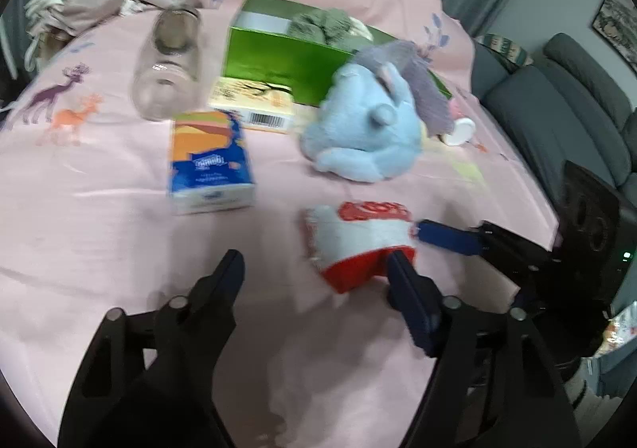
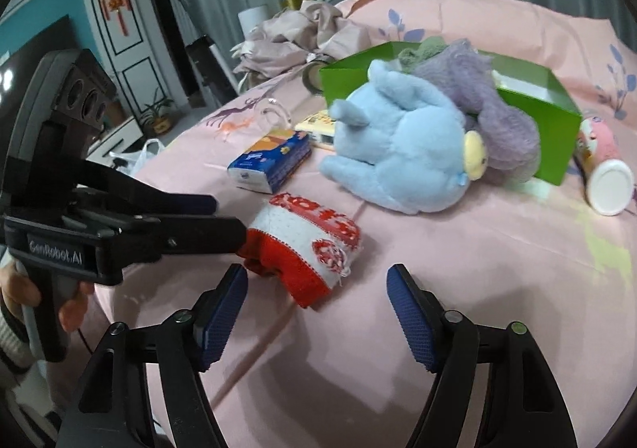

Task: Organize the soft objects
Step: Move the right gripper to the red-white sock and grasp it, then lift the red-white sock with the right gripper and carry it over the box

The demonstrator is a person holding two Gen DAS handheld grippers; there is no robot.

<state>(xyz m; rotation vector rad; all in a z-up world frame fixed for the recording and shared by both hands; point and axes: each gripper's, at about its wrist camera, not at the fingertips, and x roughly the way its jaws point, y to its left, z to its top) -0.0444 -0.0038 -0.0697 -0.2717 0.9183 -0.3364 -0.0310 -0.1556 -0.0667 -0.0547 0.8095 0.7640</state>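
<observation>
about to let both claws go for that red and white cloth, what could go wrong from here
1. Both open claws, left and right, converge on the red-and-white cloth; they could collide.
2. The green box sits behind the blue plush, so carrying the cloth across may snag it.

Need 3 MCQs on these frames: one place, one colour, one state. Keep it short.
1. Where is the blue plush toy?
A. against the green box
B. on the floor
C. inside a glass jar

2. The small pouch is:
A. black
B. red and white
C. yellow

3. The right gripper is:
A. shut on the pouch
B. open
C. shut on the plush toy

A: the toy leans on the box front.
B: red base, white dotted top.
B: fingers spread, nothing between them.
</observation>
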